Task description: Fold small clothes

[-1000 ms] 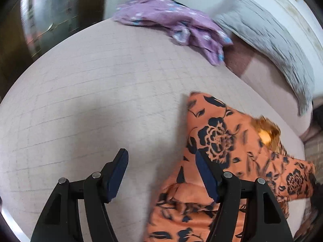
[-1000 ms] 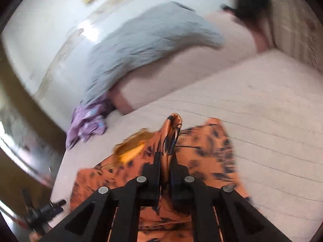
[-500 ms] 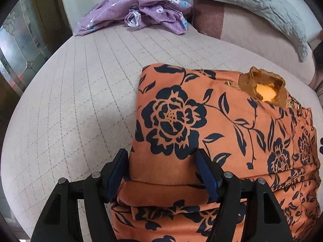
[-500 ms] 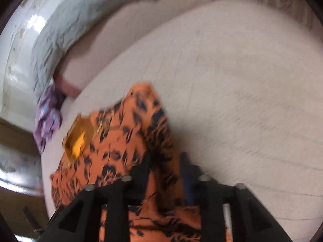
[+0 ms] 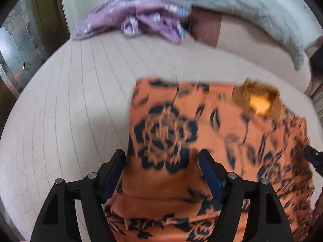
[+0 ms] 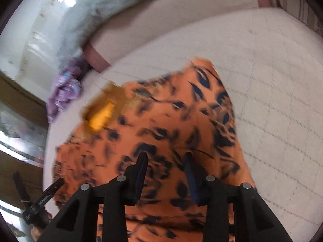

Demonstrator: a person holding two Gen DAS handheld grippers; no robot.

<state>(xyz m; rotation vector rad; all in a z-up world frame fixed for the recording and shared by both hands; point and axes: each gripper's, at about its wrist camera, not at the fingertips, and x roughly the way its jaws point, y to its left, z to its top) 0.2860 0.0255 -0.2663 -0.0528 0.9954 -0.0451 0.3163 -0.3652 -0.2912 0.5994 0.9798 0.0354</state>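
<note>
The left gripper [image 5: 162,161] hangs with its 2 fingers spread wide over the near fold of the orange garment with dark floral print [image 5: 201,141], gripping nothing. The right gripper [image 6: 164,164] likewise has its fingers parted above the same cloth, which lies folded on the pale quilted bed [image 5: 70,111]. Farther back sit a crumpled purple floral garment [image 5: 141,24] and a grey quilted blanket [image 5: 252,8].

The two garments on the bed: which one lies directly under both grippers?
The orange garment with dark floral print, spread flat in front. The purple garment lies crumpled far back, beside the grey pillow.
</note>
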